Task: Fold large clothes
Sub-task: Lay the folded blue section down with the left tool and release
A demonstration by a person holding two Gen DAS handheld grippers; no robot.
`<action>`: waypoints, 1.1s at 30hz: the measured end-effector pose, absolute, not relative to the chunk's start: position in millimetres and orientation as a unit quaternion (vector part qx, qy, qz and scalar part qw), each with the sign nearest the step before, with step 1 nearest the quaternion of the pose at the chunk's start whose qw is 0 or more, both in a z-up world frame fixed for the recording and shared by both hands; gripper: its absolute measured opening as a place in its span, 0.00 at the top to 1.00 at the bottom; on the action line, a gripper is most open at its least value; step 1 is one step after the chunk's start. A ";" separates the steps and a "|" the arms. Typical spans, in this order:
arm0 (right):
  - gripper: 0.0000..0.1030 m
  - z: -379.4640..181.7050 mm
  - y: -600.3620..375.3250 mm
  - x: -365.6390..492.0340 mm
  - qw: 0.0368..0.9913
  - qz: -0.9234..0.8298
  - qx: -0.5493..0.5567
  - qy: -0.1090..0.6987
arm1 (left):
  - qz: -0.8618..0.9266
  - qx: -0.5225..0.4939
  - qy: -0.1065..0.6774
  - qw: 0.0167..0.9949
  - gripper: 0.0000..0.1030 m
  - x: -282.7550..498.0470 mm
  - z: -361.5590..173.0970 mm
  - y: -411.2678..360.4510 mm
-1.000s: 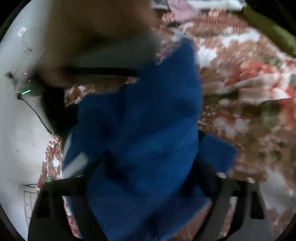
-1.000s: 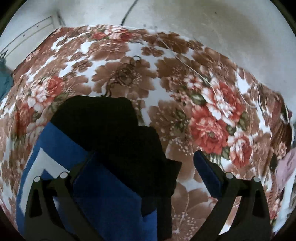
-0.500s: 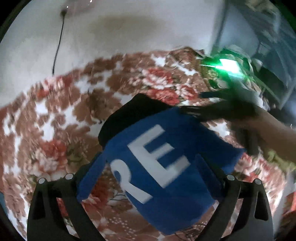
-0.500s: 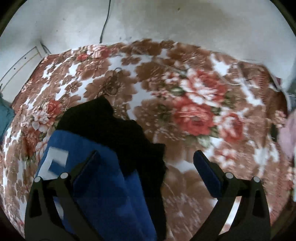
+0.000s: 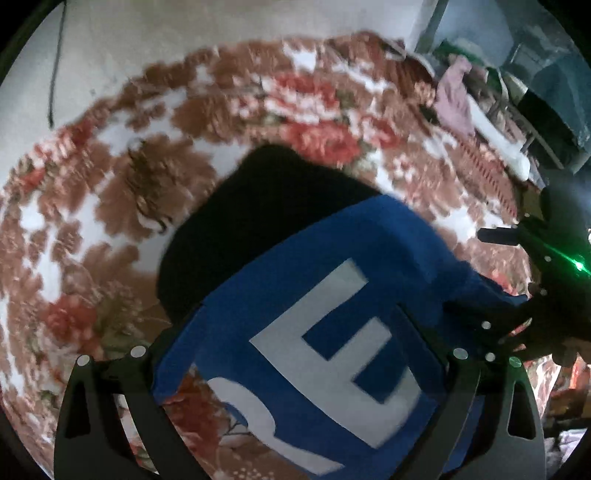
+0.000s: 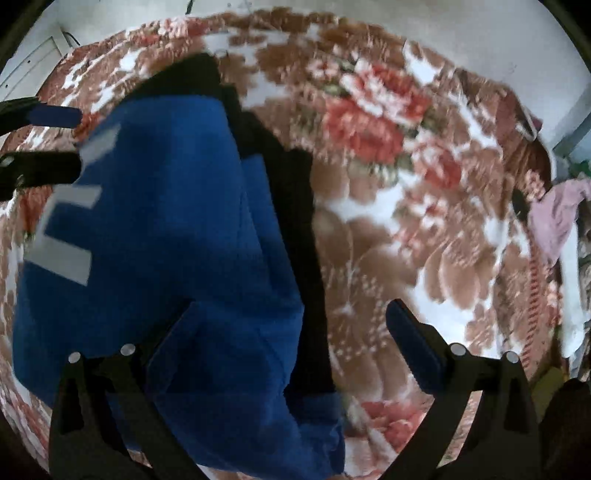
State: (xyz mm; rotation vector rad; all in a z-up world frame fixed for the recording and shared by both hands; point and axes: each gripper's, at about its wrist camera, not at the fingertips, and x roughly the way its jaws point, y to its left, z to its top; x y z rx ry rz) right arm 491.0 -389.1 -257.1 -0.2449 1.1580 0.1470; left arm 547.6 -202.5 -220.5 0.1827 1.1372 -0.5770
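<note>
Left tongs: the left tongs [image 5: 299, 354] hang spread wide above the blue garment [image 5: 332, 332], their jaws having just been opening; the cloth shows between the two fingers but neither pad presses on it.

Right tongs: the right tongs [image 6: 291, 332] also stand spread, the left-hand finger over the blue cloth, the right-hand finger over bare bedspread; nothing is pinched.

Task's thing: a blue garment with large white letters lies part-folded on the floral bedspread [image 5: 92, 229], with a black part [image 5: 258, 206] of it, or a black cloth under it, showing at the far end; which of the two cannot be told.

Bearing: in the left wrist view the garment sits straight below and ahead of the tongs; in the right wrist view [image 6: 159, 229] it lies to the left of centre.

Long axis: the bundle runs from the near side away toward the wall [image 6: 480, 33], blue end near, black end [image 6: 295, 206] far.

Nearer hand: the left appears centred on it, the right at its edge.

Edges: the right-hand long edge of the blue cloth lies just inside the right tongs' span.

Open room: wide bedspread lies free to the right of the garment; a pink cloth [image 6: 557, 214] and clutter sit well apart at the bed's far right.
</note>
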 end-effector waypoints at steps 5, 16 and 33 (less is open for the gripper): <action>0.05 -290.4 -403.2 482.7 0.827 0.086 -0.083 0.550 | -0.267 0.109 0.551 0.783 0.07 551.1 -258.5 -203.0; 0.05 -297.4 -410.2 480.3 0.837 0.089 -0.070 0.535 | -0.251 0.141 0.551 0.783 0.04 555.7 -273.1 -214.5; 0.04 -183.7 -354.4 557.4 0.886 0.034 -0.106 0.451 | -0.147 0.073 0.524 0.836 0.05 479.6 -191.9 -200.3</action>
